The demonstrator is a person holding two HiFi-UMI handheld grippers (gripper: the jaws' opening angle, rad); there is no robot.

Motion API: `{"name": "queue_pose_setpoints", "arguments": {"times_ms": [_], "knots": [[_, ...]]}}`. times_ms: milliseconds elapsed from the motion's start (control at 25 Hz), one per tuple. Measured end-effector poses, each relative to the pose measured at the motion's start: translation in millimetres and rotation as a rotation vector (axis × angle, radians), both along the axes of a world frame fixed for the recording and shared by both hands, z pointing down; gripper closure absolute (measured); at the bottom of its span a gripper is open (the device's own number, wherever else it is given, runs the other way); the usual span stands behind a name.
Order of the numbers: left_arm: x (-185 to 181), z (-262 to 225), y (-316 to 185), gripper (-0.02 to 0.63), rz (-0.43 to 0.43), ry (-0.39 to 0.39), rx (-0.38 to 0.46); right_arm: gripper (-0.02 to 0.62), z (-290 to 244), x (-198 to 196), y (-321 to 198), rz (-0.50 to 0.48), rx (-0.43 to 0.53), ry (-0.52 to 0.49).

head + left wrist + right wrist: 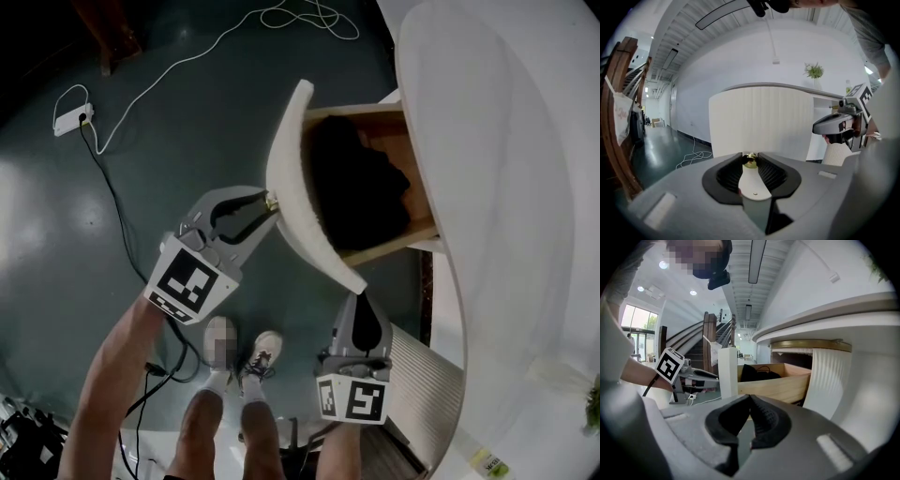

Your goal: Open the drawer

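The wooden drawer [375,246] stands pulled out from the white curved counter [525,187]. Its ribbed white front [291,178] carries a small brass knob [272,202]. My left gripper [267,208] is shut on that knob [750,161], pads on either side of it, pointing at the front panel [761,122]. A dark bundle [361,183] with a cord lies inside the drawer [773,383]. My right gripper [364,298] hangs below the drawer's near corner, shut with nothing in it. In the right gripper view its tips [750,397] meet in front of the drawer side.
A white power strip [72,119] and long white cable [300,14] lie on the dark floor at the left. A ribbed white column [422,384] stands under the counter beside my right gripper. The person's shoes [244,352] are below. A wooden staircase [618,117] rises at the left.
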State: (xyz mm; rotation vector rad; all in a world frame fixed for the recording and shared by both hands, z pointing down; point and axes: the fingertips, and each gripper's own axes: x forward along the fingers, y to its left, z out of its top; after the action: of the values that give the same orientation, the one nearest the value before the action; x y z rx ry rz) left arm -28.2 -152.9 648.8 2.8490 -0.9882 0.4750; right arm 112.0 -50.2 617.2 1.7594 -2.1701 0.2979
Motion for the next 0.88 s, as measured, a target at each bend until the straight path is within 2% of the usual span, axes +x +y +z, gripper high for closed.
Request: {"name": "queue_pose_setpoints", "arguments": {"times_ms": [240, 880], "knots": [[-21, 2, 8, 0.497, -0.014, 0.002, 0.002, 0.592, 1, -9, 3, -0.007, -0.002, 0.005], [-29, 2, 11, 0.497, -0.045, 0.011, 0.002, 0.592, -2, -9, 6, -0.015, 0.001, -0.003]]}}
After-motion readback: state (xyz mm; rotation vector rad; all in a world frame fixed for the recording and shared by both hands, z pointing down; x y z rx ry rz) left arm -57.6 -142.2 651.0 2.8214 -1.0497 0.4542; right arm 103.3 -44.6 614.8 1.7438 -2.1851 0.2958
